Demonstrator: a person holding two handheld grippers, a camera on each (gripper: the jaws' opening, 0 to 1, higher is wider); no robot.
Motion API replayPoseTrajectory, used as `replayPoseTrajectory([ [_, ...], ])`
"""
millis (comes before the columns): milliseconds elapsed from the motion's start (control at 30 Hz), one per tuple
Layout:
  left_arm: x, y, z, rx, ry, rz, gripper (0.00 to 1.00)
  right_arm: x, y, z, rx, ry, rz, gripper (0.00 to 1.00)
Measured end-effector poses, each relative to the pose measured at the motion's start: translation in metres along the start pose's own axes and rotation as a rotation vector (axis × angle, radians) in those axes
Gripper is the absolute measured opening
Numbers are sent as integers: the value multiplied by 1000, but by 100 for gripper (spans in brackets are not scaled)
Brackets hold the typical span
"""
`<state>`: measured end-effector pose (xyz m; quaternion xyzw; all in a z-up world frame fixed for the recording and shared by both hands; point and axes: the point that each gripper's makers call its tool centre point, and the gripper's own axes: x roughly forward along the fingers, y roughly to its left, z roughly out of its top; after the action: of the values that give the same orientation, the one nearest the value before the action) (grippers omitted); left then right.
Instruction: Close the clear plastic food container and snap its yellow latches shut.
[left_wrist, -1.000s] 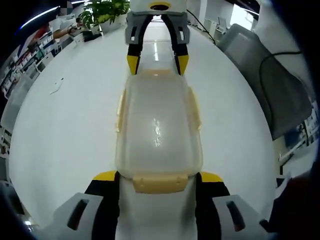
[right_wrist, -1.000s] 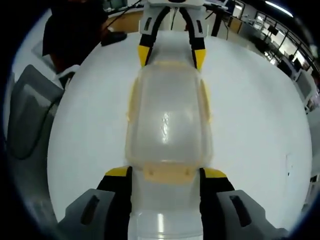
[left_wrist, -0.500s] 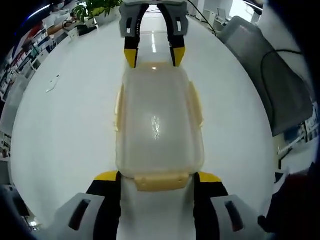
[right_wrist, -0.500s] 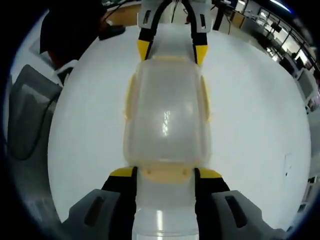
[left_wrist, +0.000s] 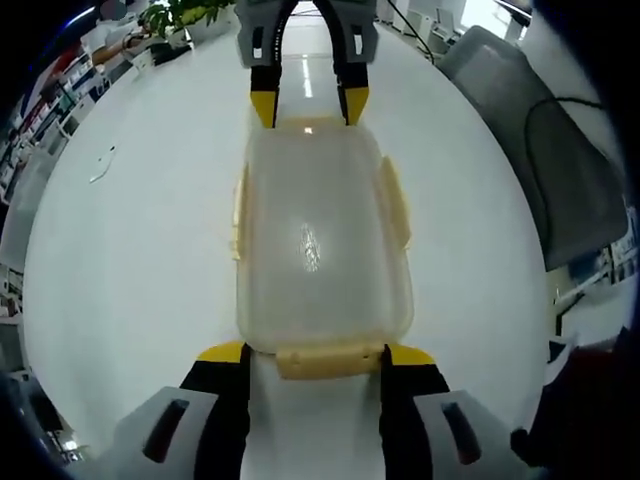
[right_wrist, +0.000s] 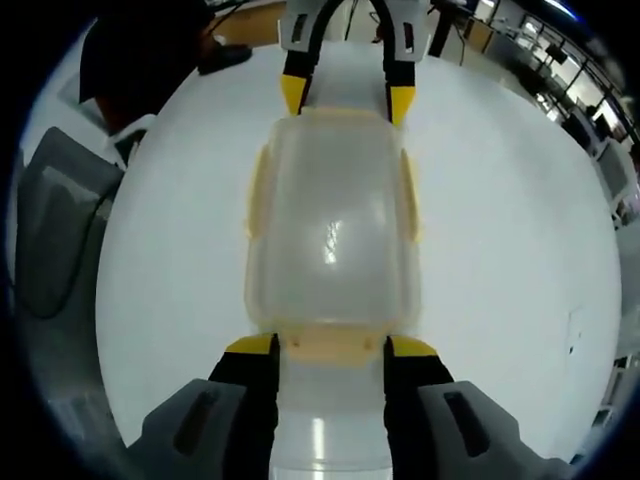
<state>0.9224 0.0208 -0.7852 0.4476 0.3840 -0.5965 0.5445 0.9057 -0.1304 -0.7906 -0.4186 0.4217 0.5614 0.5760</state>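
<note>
Your left tool (left_wrist: 313, 358) stands spread at the near end of the clear food container (left_wrist: 320, 235), its yellow-tipped jaws flanking the end latch (left_wrist: 328, 360) without pinching it. The container lies flat on the white worktop (left_wrist: 140, 260), lid on top, running lengthwise away from you, with pale yellow side latches (left_wrist: 397, 203) sticking out along both long edges. At the far end your right tool (left_wrist: 306, 100) comes in from the opposite side, its yellow tips just at the container's far edge.

From the right gripper view the scene mirrors itself: your right tool (right_wrist: 327, 350) is likewise spread around the nearer end latch (right_wrist: 327, 346), the container (right_wrist: 332, 225) stretches ahead on the worktop (right_wrist: 500, 240), and the left tool (right_wrist: 346, 98) meets it at the far end.

Beyond the worktop, a grey chair (left_wrist: 540, 160) stands to one side, and a green plant (left_wrist: 175, 18) sits at the worktop's far end in the left gripper view.
</note>
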Motion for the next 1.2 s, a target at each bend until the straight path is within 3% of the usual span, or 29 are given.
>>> replayPoseTrajectory([
  [400, -2, -5, 1, -6, 19, 1, 45, 0, 0, 0, -4, 4, 1, 37],
  [433, -3, -6, 0, -13, 21, 5, 43, 0, 0, -1, -3, 6, 1, 37],
  [467, -4, -2, -5, -58, 30, 15, 34, -1, 0, -2, 16, 14, -5, 36],
  [500, -4, -4, -1, -33, -4, 9, 33, 0, -1, 0, 29, -1, -6, 36],
  [733, -4, -12, 0, -25, 39, 2, 33, -5, 4, 0, 11, 23, -3, 36],
  [1200, -4, -5, -4, -43, 37, 6, 33, -6, 2, -1, -10, 31, 3, 35],
])
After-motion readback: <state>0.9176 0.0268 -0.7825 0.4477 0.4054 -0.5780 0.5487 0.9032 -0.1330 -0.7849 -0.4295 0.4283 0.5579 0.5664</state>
